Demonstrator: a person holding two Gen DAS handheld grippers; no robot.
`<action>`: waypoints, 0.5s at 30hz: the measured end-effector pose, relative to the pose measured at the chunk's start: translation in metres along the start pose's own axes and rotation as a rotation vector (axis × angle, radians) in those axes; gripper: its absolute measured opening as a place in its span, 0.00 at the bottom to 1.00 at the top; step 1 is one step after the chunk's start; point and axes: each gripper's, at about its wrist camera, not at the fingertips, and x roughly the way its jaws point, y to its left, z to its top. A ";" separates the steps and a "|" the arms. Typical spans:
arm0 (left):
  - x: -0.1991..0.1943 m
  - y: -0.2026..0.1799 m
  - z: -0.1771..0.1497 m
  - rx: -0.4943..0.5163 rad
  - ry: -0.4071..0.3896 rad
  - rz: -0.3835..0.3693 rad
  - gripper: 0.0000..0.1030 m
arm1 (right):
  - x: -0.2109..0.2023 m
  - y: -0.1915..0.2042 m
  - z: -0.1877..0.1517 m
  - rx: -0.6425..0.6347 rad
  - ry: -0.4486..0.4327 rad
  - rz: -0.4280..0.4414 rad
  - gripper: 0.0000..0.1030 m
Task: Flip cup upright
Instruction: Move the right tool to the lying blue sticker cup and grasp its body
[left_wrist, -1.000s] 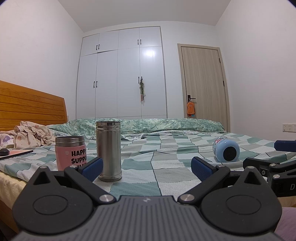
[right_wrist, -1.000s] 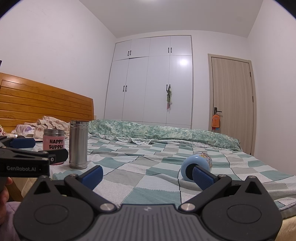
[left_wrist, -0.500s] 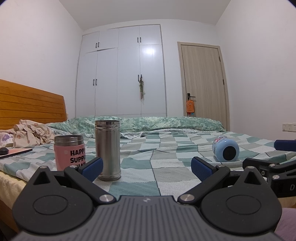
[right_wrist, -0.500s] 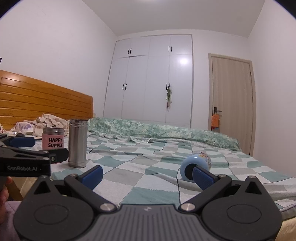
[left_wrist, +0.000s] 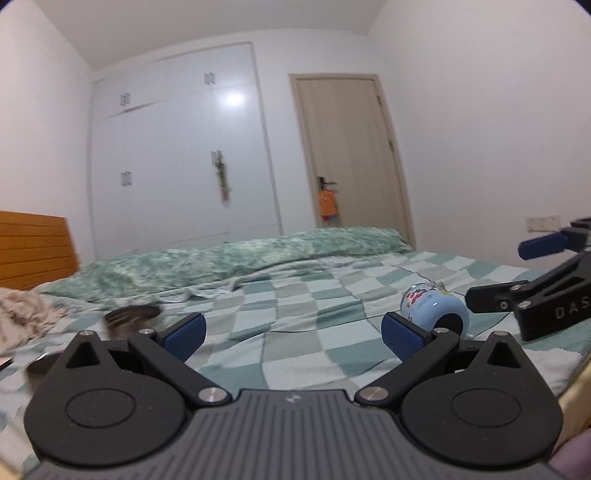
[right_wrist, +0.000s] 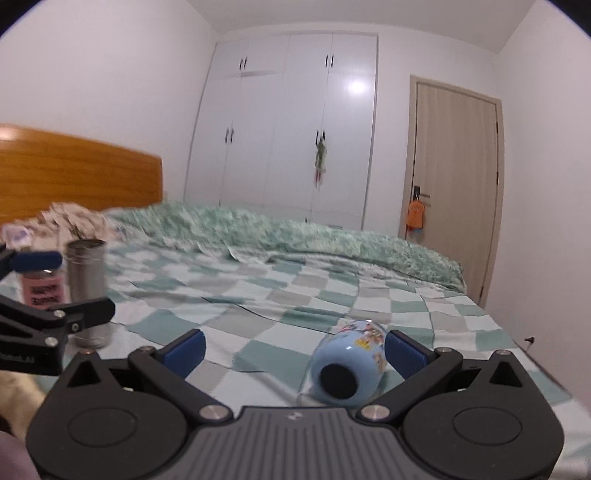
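A light blue cup (right_wrist: 349, 363) with cartoon prints lies on its side on the checked bedspread, its dark end toward me. My right gripper (right_wrist: 293, 349) is open, and the cup sits between its fingers, close to the right finger (right_wrist: 404, 354). The cup also shows in the left wrist view (left_wrist: 434, 308), just beyond the right finger (left_wrist: 402, 336) of my open, empty left gripper (left_wrist: 293, 332). The right gripper (left_wrist: 524, 273) reaches in from the right there, open around empty air near the cup.
A tall steel flask (right_wrist: 86, 291) and a pink mug (right_wrist: 40, 290) stand at the left of the bed, behind the left gripper (right_wrist: 55, 288). A rumpled green quilt (right_wrist: 295, 236) lies across the back. Wooden headboard (right_wrist: 74, 173) at left; door (right_wrist: 456, 184) at right.
Both grippers have risen and moved forward over the bed. The right gripper has closed in on the blue cup, which now lies between its fingers. The left view swung right; the flask dropped out low left.
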 end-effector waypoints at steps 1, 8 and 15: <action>0.008 0.001 0.003 0.006 0.005 -0.019 1.00 | 0.010 -0.003 0.006 -0.002 0.020 -0.009 1.00; 0.080 0.009 0.017 0.047 0.079 -0.159 1.00 | 0.079 -0.025 0.030 0.016 0.184 -0.060 1.00; 0.141 0.008 0.014 0.092 0.149 -0.293 1.00 | 0.138 -0.038 0.036 0.062 0.350 -0.101 1.00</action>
